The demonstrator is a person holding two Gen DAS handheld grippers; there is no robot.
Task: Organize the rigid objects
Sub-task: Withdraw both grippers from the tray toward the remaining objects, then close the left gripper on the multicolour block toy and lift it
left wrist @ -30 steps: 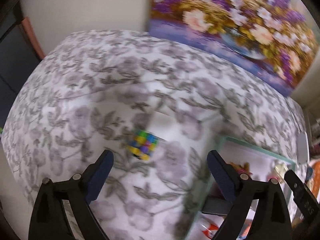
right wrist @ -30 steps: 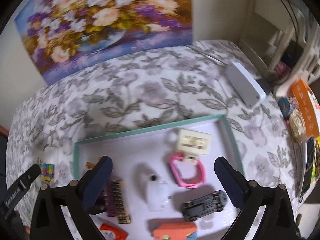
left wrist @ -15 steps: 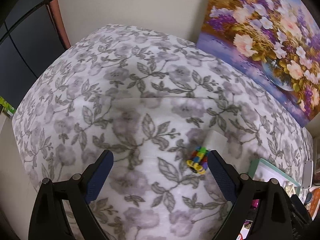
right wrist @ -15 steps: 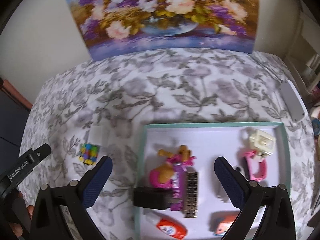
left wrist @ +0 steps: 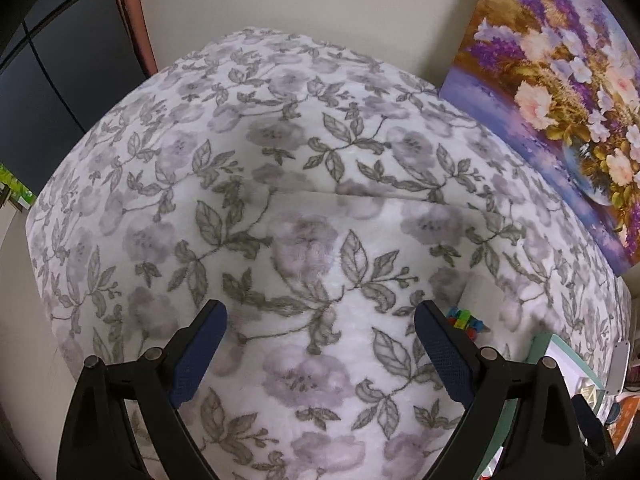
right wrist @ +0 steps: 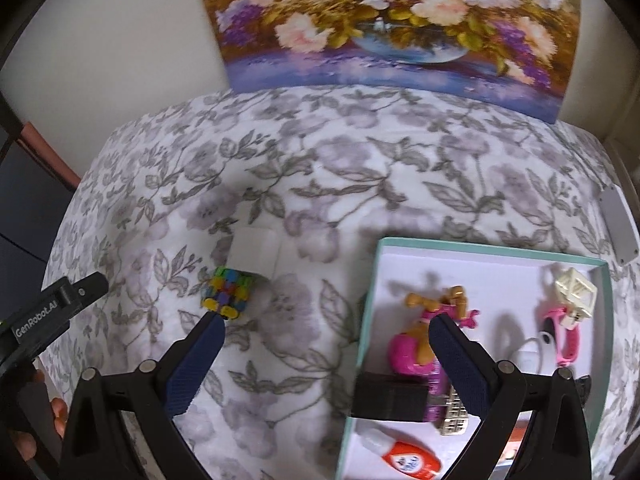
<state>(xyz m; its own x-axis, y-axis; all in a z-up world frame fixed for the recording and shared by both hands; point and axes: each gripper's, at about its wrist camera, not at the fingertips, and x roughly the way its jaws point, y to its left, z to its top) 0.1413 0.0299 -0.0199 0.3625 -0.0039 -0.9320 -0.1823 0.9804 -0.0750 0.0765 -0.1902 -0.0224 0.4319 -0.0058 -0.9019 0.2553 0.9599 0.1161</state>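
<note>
— What has changed since half a second ago?

— In the left wrist view the multicoloured cube (left wrist: 464, 318) has slid from between the fingers to behind the right-hand finger, so only a sliver of it shows. In the right wrist view the teal tray (right wrist: 366, 312) has shifted to the right, and the cube (right wrist: 227, 293) now sits just above the tip of that tool's left-hand finger.

— Where does the cube lie?

— On the floral cloth (right wrist: 304, 184) that covers the desk, well to the left of the tray and apart from it. A small white block (right wrist: 251, 249) stands just behind it; I cannot tell whether they touch.

— And the tools?

— The left tool (left wrist: 320, 322) is spread wide with nothing between its fingers, only bare cloth. The right tool (right wrist: 325, 326) is also spread wide and holds nothing; its left-hand finger hangs over the cloth, its right-hand finger over the tray.

— What is in the tray?

— A pink toy (right wrist: 416, 344) with tan figures, a black block (right wrist: 390, 398) at the tray's left wall, a purple comb-like piece (right wrist: 450, 410) partly hidden by the finger, a cream cube (right wrist: 576, 292) beside a pink band (right wrist: 570, 338), and a white-and-orange tube (right wrist: 404, 458) at the near edge.

— Anything further out?

— A flower painting (right wrist: 384, 20) leans on the wall behind the desk, and a flat grey device (right wrist: 618, 226) lies on the cloth to the right of the tray. The left tool's black body shows at the left edge of the right wrist view.
</note>
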